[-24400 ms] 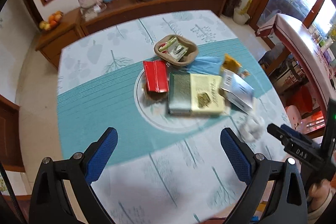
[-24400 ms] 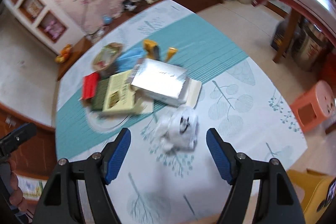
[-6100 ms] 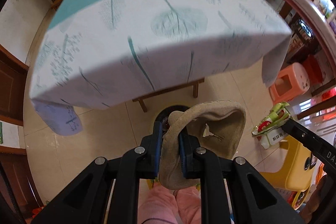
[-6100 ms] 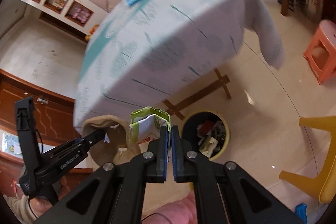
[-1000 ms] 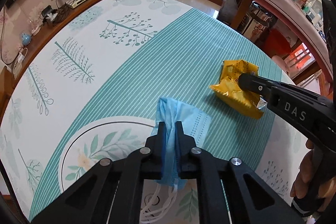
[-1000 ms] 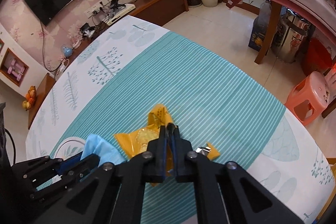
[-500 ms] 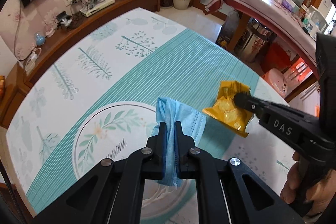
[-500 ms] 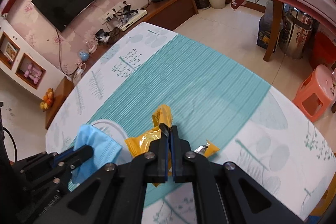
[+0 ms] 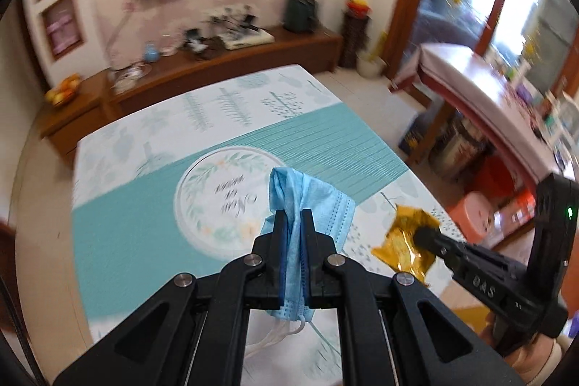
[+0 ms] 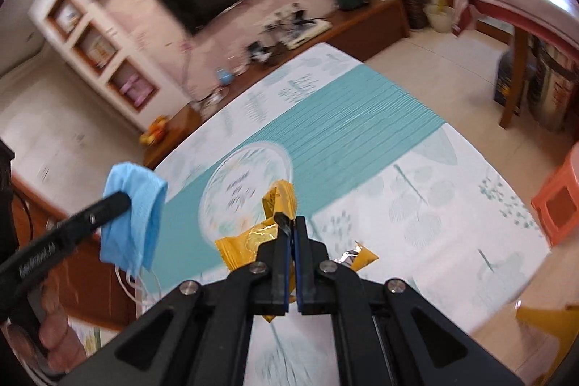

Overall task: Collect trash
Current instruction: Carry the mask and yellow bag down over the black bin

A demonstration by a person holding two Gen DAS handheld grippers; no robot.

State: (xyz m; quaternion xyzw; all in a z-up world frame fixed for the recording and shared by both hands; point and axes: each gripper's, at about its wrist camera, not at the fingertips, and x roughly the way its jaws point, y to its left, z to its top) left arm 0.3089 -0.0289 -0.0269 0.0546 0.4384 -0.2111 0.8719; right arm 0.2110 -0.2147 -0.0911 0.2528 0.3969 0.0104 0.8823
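Step in hand: carrying last trash off table (image 9: 119,205).
Left gripper (image 9: 292,216) jaws pinch crumpled light-blue disposable face mask (image 9: 307,194), held above table.
Right gripper (image 10: 290,223) jaws pinch crinkled yellow foil wrapper (image 10: 249,241), also lifted.
Next, likely: bring both over bin, spread jaws, drop.
Writing: "DAS" on right gripper body; cursive on tablecloth medallion unreadable.

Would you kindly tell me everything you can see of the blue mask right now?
The mask is a light blue disposable face mask of thin pleated fabric with a stitched edge. It is bunched and folded, pinched at its middle in the shut left tool, and hangs clear above the tablecloth. Its white ear loops dangle loose below. Only the tool's pads touch it. Seen from the right wrist view, it droops to one side of the fingers.
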